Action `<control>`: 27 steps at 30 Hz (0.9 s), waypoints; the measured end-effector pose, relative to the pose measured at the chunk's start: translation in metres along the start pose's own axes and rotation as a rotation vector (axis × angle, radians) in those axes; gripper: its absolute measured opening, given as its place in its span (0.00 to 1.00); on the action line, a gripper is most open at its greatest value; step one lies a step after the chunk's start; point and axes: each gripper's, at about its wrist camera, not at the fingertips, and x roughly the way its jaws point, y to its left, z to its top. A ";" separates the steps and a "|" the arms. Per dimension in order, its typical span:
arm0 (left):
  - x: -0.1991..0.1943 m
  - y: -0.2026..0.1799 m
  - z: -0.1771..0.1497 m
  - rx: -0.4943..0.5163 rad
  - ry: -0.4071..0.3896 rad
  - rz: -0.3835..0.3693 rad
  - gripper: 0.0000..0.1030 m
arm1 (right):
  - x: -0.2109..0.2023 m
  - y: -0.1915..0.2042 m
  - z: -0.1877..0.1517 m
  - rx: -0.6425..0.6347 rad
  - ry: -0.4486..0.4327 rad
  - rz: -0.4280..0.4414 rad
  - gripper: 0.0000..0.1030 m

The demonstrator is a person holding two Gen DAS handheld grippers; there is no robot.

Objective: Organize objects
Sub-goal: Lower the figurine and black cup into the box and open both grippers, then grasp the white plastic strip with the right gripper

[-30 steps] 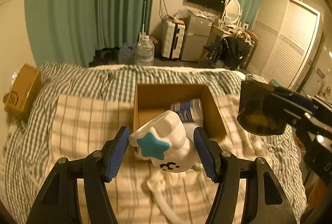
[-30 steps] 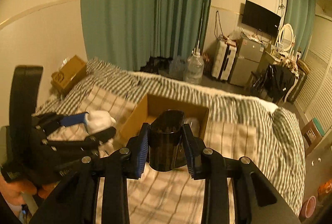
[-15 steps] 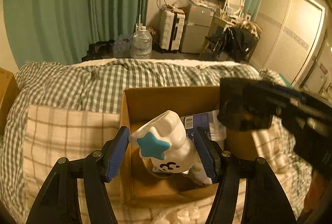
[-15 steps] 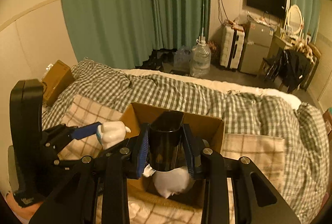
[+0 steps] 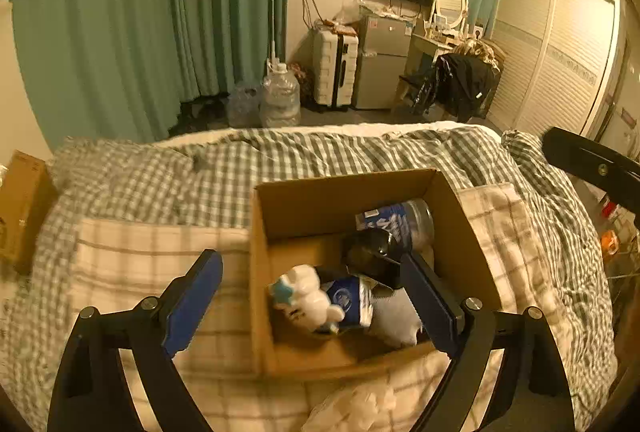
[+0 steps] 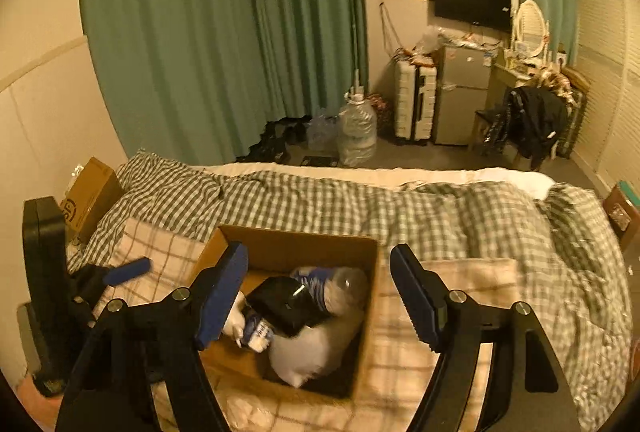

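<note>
Cardboard box (image 5: 460, 216) sits on the bed (image 5: 160, 176), on a pale checked blanket, and it holds the gathered things: a white figurine with a blue star (image 5: 306, 296) lies on its side at the near left of the box floor, a blue-labelled packet (image 5: 346, 302) just right of it, a black cup (image 5: 370, 252) tipped over behind them, a clear bottle with a blue label (image 5: 400, 222) toward the far right corner, and a pale soft bundle (image 5: 394, 316) at the near right. Both tools hover above the box with nothing in them — the left hand-held gripper (image 5: 316, 302) has its jaws spread wide, its left finger over the blanket and its right finger over the box interior, and the right hand-held gripper (image 6: 320, 300) is likewise wide open, straddling the box's right wall. The step in hand looks like the release into the box, with figurine and cup both lying inside. Near the front edge of the left view a white crumpled item (image 5: 360, 408) lies on the blanket outside the box — what it is cannot be told. The next move probably calls for lifting both grippers clear of the cardboard walls without snagging them, then reaching for whatever remains on the bed.
</note>
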 end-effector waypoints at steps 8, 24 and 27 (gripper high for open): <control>-0.085 0.014 -0.019 0.000 -0.056 0.073 0.93 | -0.080 0.006 -0.021 -0.038 -0.003 -0.096 0.71; -0.154 0.047 -0.092 -0.079 -0.126 0.145 1.00 | -0.138 0.070 -0.083 -0.062 -0.018 -0.066 0.71; -0.138 0.056 -0.109 -0.102 -0.102 0.154 1.00 | -0.117 0.080 -0.100 -0.080 0.023 -0.069 0.71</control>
